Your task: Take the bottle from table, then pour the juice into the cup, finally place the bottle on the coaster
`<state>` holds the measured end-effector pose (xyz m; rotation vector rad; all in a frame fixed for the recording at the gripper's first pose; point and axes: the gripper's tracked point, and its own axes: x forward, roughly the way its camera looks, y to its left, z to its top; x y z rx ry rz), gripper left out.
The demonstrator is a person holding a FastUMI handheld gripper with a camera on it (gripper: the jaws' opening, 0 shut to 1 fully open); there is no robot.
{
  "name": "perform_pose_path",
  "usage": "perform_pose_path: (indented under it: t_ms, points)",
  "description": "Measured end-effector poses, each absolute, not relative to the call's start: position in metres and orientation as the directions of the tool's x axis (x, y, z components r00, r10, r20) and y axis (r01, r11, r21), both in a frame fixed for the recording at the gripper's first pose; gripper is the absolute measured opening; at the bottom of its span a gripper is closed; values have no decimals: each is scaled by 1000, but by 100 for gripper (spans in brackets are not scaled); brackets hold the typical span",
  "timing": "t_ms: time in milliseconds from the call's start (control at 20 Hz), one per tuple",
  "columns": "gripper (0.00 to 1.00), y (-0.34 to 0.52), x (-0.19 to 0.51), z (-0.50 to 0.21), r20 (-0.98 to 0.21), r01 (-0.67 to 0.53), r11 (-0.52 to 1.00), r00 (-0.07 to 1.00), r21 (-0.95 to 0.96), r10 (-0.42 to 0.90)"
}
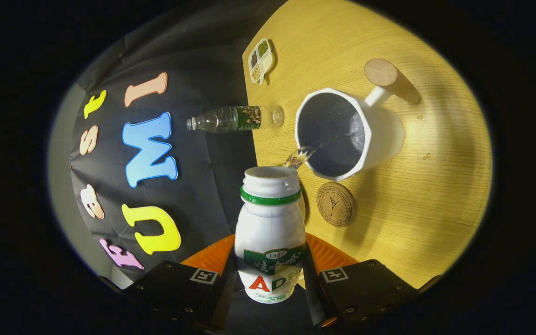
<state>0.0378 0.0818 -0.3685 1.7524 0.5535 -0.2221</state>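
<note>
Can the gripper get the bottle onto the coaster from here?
Probably yes: the gripper, shut on the bottle, pours into the cup; the bare coaster lies just beside.

A clear plastic water bottle (233, 118) stands at the edge of the wooden counter (435, 186). Farther along that edge sits a small divided dish (261, 60) holding green and brownish seasonings.
</note>
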Motion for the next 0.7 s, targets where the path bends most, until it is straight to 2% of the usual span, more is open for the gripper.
perform_pose_path:
  t_ms: [700]
  points:
    - [66, 86, 42, -367, -432, 478, -186, 869, 858, 242]
